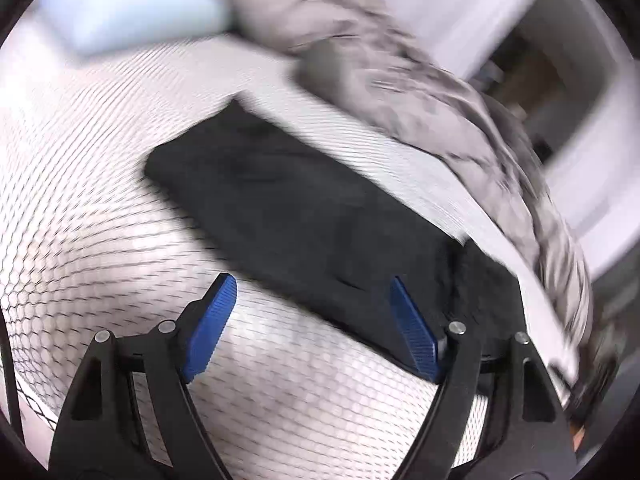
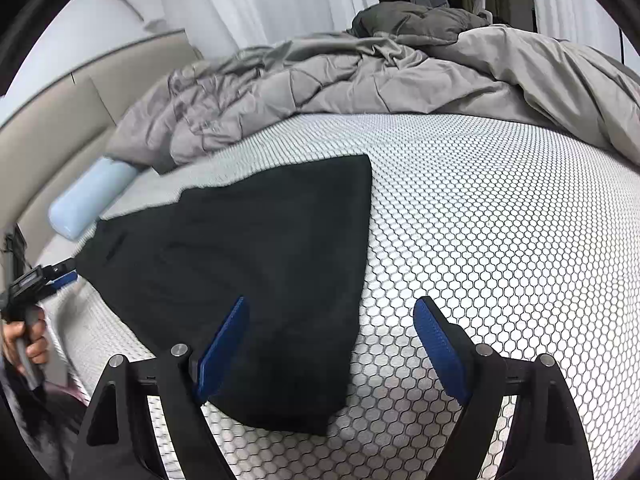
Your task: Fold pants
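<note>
The black pants (image 2: 248, 256) lie flat on the white honeycomb-patterned mattress (image 2: 480, 240), folded into a long band. In the blurred left wrist view the pants (image 1: 304, 208) stretch away from my left gripper (image 1: 312, 284), which is open and empty just above their near edge. My right gripper (image 2: 328, 304) is open and empty, hovering over the pants' near end, its left finger over the cloth and its right finger over bare mattress. The left gripper (image 2: 60, 276) also shows at the far left in the right wrist view, beside the pants' other end.
A rumpled grey duvet (image 2: 360, 80) is piled along the far side of the bed. A pale blue pillow (image 2: 92, 196) lies at the left by the beige headboard (image 2: 60, 128). White curtains (image 2: 260, 0) hang behind.
</note>
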Demonstrator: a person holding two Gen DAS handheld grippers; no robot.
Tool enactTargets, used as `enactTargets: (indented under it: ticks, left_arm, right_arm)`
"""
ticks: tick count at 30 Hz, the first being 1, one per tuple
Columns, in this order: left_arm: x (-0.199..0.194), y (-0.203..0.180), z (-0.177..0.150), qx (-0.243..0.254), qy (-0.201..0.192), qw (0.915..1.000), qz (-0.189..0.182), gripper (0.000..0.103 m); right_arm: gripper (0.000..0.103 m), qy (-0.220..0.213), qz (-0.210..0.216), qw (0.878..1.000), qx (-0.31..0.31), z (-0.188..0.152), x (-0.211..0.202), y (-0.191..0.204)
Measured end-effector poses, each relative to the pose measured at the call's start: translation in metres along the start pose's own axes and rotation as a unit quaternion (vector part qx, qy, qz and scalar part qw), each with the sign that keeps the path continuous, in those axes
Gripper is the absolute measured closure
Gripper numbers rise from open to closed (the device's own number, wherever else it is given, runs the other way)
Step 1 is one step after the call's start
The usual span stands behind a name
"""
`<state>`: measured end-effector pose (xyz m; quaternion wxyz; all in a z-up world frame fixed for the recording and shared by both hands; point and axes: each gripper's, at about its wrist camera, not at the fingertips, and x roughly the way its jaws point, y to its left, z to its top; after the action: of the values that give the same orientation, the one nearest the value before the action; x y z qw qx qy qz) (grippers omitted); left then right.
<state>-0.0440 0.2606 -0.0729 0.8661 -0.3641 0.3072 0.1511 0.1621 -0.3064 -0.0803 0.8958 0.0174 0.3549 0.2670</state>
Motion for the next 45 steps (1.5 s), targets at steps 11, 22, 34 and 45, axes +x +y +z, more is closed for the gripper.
enactTargets:
  ticks: [11, 22, 34, 45]
  left_arm:
    - [0.057, 0.063, 0.057, -0.142, -0.011, 0.9898, 0.005, 0.096]
    - [-0.023, -0.179, 0.02, 0.176, -0.104, 0.9766, -0.066, 0.101]
    - [0.059, -0.352, -0.154, 0.403, 0.165, 0.8613, -0.262, 0.039]
    - [0.105, -0.25, -0.068, 0.293, 0.076, 0.9445, -0.128, 0.031]
  right_arm:
    - [0.017, -0.007, 0.034, 0.999, 0.004, 0.005, -0.001, 0.009]
    - [0.017, -0.034, 0.034, 0.999, 0.009, 0.012, -0.008, 0.003]
    - [0.017, -0.04, -0.026, 0.998, 0.049, 0.016, -0.012, -0.035]
    - [0.024, 0.014, 0.085, 0.994, 0.065, 0.013, 0.006, -0.027]
